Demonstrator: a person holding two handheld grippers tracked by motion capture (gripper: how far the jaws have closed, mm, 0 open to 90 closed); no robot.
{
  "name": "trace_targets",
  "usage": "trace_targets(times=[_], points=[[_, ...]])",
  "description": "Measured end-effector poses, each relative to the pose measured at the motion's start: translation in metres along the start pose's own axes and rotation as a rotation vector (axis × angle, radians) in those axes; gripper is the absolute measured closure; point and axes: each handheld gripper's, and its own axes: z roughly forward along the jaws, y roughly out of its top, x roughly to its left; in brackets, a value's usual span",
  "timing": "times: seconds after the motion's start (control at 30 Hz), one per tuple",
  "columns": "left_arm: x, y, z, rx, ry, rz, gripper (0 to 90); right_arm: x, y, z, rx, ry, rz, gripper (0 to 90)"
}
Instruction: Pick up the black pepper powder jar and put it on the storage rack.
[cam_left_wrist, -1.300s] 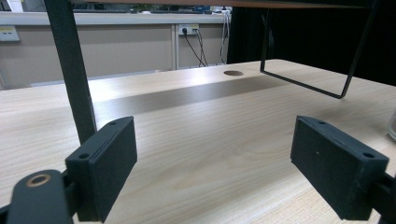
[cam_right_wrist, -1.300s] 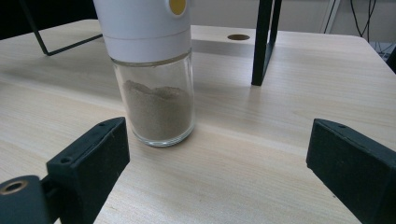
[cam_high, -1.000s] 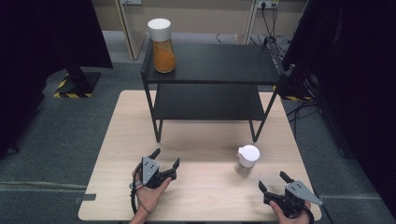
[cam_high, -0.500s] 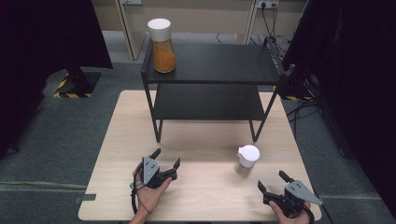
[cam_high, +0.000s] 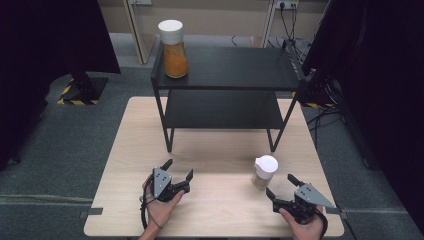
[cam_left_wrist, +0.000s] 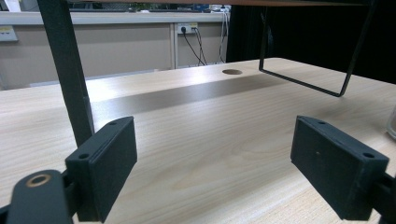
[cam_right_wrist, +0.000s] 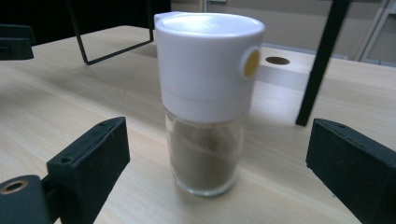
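Light wooden desk (cam_high: 215, 150) is carrying a black two-tier metal shelf (cam_high: 225, 70) along its far half; near half mostly bare. Small glass jar with white cap and brownish powder (cam_high: 263, 171) is standing upright, long axis vertical, near the desk's right front, yellow dot on cap facing the right gripper (cam_high: 281, 187). That gripper's fingers are gaping wide just beside the jar, holding nothing. Left gripper (cam_high: 177, 169) is sitting at left front, fingers spread wide, empty. Tall glass jar with orange contents (cam_high: 173, 49) is standing on the shelf's top left corner.
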Motion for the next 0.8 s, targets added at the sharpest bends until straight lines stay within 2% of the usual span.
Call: trace_targets(times=[0.13,0.33,0.8], points=[[0.000,0.000,0.000,-0.003,-0.001,0.003,13.8,-0.003,0.008,0.017,0.016,0.018,-0.008,7.1],[0.000,0.000,0.000,-0.002,-0.002,0.003,13.8,-0.003,0.016,0.035,0.031,0.019,-0.023,10.3],[0.000,0.000,0.000,-0.001,-0.005,0.009,13.8,-0.010,0.021,0.053,0.052,0.034,-0.036,21.6]])
